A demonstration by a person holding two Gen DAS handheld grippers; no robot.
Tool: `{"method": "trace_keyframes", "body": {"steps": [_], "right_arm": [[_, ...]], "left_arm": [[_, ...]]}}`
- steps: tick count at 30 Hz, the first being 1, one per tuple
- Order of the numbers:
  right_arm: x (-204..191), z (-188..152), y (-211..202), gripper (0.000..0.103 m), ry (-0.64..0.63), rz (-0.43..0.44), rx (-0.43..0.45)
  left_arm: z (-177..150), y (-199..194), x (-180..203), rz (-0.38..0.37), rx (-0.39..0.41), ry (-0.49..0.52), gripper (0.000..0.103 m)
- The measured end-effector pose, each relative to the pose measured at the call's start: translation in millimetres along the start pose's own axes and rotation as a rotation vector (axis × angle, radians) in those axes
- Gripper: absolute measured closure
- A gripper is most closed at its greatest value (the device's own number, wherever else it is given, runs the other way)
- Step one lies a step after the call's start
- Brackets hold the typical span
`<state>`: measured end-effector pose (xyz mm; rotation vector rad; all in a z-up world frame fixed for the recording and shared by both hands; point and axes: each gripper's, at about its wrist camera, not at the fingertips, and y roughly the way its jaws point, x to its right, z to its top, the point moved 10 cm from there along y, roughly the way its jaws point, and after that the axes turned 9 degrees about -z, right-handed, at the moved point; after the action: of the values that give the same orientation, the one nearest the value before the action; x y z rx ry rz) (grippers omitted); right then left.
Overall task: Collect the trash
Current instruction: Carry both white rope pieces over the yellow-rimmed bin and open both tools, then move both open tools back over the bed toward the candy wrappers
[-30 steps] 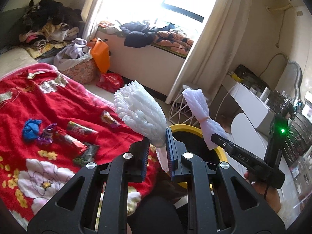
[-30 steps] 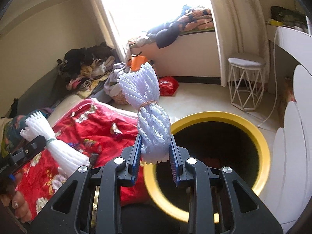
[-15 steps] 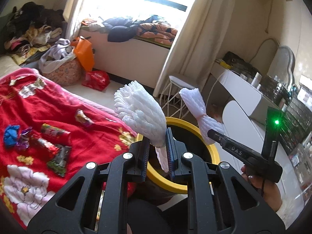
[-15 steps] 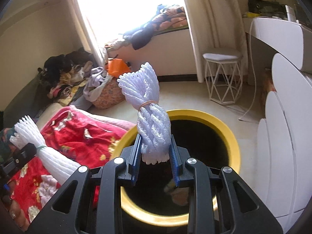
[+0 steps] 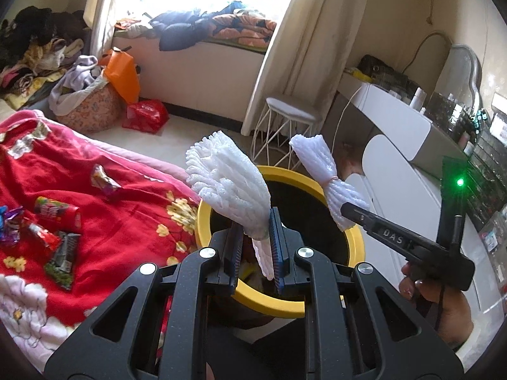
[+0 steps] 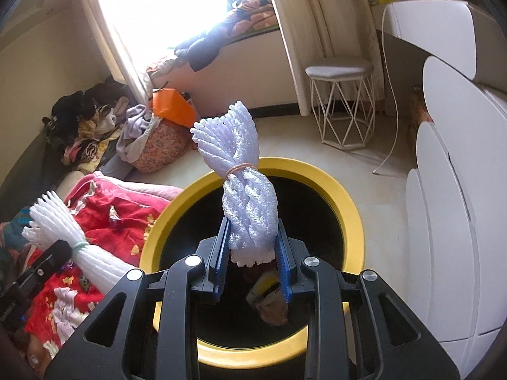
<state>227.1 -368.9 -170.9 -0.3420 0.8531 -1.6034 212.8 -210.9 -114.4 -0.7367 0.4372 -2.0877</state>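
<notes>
My left gripper [image 5: 256, 247] is shut on a white foam net bundle [image 5: 228, 183] and holds it over the yellow-rimmed black bin [image 5: 356, 247]. My right gripper [image 6: 252, 256] is shut on a second white foam net bundle [image 6: 247, 202], tied with a rubber band, above the same bin [image 6: 348, 202]. That second bundle also shows in the left wrist view [image 5: 323, 171], and the first bundle shows in the right wrist view [image 6: 63, 237]. Trash lies at the bin's bottom [image 6: 269, 297].
Several snack wrappers [image 5: 57, 215] lie on the red flowered blanket [image 5: 120, 221] left of the bin. A white wire stool [image 6: 342, 101], white cabinet [image 6: 450, 190], a clothes basket [image 5: 92, 107] and a red bag [image 5: 145, 115] stand around on the floor.
Both grippers have moved from beside the bed to above the bin's opening, each still holding its foam bundle. The bin now fills more of both views.
</notes>
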Motion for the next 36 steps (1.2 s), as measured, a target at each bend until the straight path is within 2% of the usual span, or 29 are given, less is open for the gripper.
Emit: {"method": "trace_keyframes", "body": {"steps": [9, 10, 11, 12, 13, 15, 18, 23, 28, 36], "right_arm": [[4, -6, 8, 0.075, 0.045, 0.057, -0.055], [3, -7, 9, 0.071, 0.043, 0.059, -0.062], [3, -8, 10, 0.067, 0.042, 0.051, -0.064], [4, -9, 10, 0.059, 0.044, 0.040, -0.062], [4, -8, 10, 0.053, 0.043, 0.036, -0.062], [6, -7, 8, 0.050, 0.042, 0.012, -0.050], [5, -4, 5, 0.044, 0.038, -0.011, -0.024], [-4, -3, -3, 0.037, 0.007, -0.028, 0.017], [-25, -1, -14, 0.031, -0.019, -0.003, 0.055], [-58, 2, -28, 0.026, -0.073, 0.051, 0.083]], "left_arm": [[7, 39, -6, 0.004, -0.046, -0.005, 0.089], [7, 43, -6, -0.001, -0.057, -0.006, 0.088], [6, 46, -6, -0.006, -0.066, -0.005, 0.083], [5, 46, -8, 0.010, -0.064, -0.003, 0.069], [4, 45, -10, 0.020, -0.059, -0.008, 0.063], [-1, 38, -15, 0.020, -0.056, -0.035, 0.055], [-5, 25, -18, 0.022, -0.045, -0.036, 0.032], [-8, -2, -29, 0.062, 0.001, -0.022, 0.013], [-8, -22, -41, 0.105, 0.033, -0.027, 0.011], [-4, -56, -62, 0.145, 0.090, -0.053, 0.011]]}}
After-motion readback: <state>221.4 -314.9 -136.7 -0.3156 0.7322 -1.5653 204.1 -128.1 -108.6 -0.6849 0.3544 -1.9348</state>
